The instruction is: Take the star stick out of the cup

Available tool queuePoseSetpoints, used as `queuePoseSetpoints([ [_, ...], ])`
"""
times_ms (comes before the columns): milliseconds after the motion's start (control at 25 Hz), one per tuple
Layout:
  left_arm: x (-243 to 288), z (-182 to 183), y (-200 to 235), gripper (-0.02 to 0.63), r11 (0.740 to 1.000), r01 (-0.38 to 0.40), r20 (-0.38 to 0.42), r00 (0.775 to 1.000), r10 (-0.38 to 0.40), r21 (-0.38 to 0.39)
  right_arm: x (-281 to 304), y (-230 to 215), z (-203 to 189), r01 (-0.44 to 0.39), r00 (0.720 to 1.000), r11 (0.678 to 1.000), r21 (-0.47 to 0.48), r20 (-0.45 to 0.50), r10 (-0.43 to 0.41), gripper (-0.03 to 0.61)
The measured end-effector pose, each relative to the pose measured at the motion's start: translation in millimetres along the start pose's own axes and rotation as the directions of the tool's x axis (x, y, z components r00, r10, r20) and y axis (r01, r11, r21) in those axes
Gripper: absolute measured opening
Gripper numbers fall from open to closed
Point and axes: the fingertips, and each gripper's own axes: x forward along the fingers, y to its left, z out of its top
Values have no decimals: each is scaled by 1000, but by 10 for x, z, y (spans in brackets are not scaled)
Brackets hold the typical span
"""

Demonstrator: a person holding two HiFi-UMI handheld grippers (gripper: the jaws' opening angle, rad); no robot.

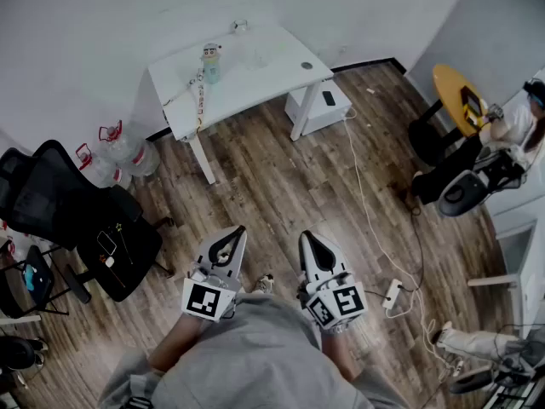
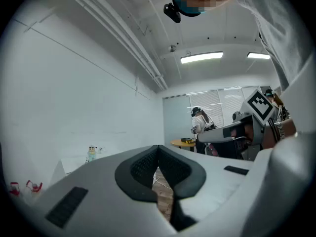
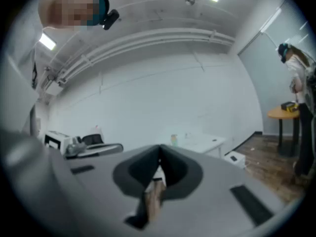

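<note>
A small teal cup (image 1: pixel 210 68) with a pale-topped stick standing in it sits on the white table (image 1: pixel 255 79) far ahead of me; whether its top is a star is too small to tell. The cup shows tiny in the left gripper view (image 2: pixel 91 153) and the right gripper view (image 3: pixel 174 139). Down by my body, over the wooden floor, my left gripper (image 1: pixel 239 230) and right gripper (image 1: pixel 305 238) are both shut with nothing in them. They are well away from the table. In their own views the left gripper (image 2: pixel 158 149) and right gripper (image 3: pixel 159 149) have their jaw tips closed together.
A strap (image 1: pixel 200 100) hangs off the table's front edge. A white box (image 1: pixel 319 105) stands under the table. A black office chair (image 1: pixel 51 203) and water jugs (image 1: pixel 119 147) are at the left. A cable and power strip (image 1: pixel 393 292) lie at the right. A person (image 1: pixel 511 135) sits by a yellow round table (image 1: pixel 456 92).
</note>
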Motion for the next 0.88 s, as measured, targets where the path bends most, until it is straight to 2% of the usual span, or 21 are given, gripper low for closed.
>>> queuePoseSetpoints([
  [400, 10, -11, -217, 32, 1000, 3, 8, 1000, -3, 22, -171, -59, -8, -9, 1000, 1000, -20, 8, 9, 35],
  [880, 82, -3, -250, 31, 999, -30, 3, 1000, 30, 35, -113, -125, -18, -45, 999, 998, -34, 0, 45, 35],
])
